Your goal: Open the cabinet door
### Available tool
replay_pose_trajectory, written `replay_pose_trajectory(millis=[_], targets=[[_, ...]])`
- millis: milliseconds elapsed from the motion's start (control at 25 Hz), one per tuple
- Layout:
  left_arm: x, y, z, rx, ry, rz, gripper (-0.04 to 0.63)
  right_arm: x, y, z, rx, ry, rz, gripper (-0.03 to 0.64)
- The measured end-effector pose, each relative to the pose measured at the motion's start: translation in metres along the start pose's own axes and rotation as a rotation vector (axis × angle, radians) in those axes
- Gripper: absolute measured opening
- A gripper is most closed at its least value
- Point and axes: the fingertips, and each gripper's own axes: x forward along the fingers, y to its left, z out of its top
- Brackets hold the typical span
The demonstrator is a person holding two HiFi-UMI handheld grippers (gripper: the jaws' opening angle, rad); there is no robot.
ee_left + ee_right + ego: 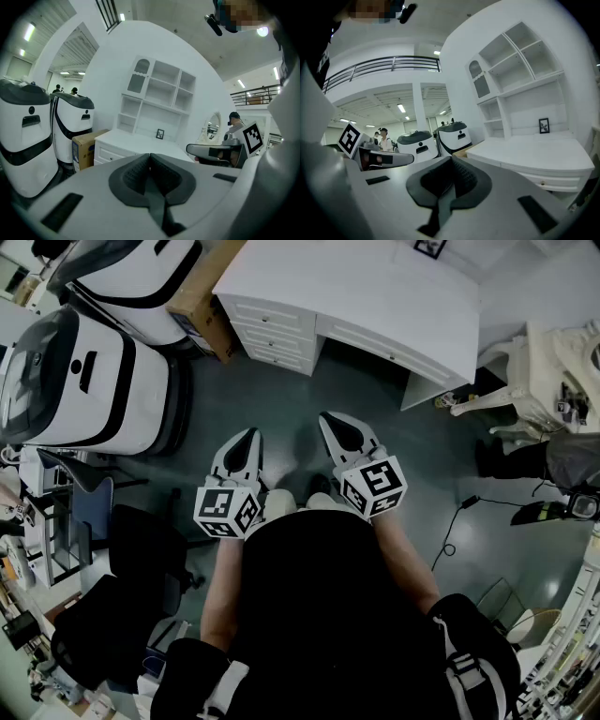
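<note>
Head view: I hold both grippers close to my body at centre frame, side by side over the grey-green floor (281,427), tips pointing toward the top of the frame.

Left gripper (150,157): jaws together, pads meeting along one dark seam, nothing between them. Its marker cube (225,510) sits just in front of my torso.

Right gripper (451,162): jaws together as well, empty.

Neither gripper touches any furniture. Both are well apart from the white desk (375,287) at the top centre of the head view. Its tabletop is bare there and a bank of drawers (272,336) shows on its left side.

Cabinet door (135,78): a small arched door in the upper left corner of the white shelf unit (161,101) that rises from the back of the desk. In the left gripper view it sits above centre. It looks closed, though it is too small to be sure.

A small picture frame (543,125) stands upright at the back of the tabletop, below the shelves.

A cardboard box (202,301) leans against the desk's left end. Beyond it, in the upper left of the head view, stand two rounded white-and-black machines (84,371).

A black office chair (122,596) is at lower left, and a black cable (455,521) lies on the floor at right.
</note>
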Motion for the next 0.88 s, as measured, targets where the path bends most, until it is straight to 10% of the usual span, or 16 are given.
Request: replay_pose_trajectory(millis=[880], targets=[[-0.004,0.016,-0.021,-0.040,0.041,0.060,0.023,0.024,-0.003,-0.022,0.036,0.032,0.038,0.017]])
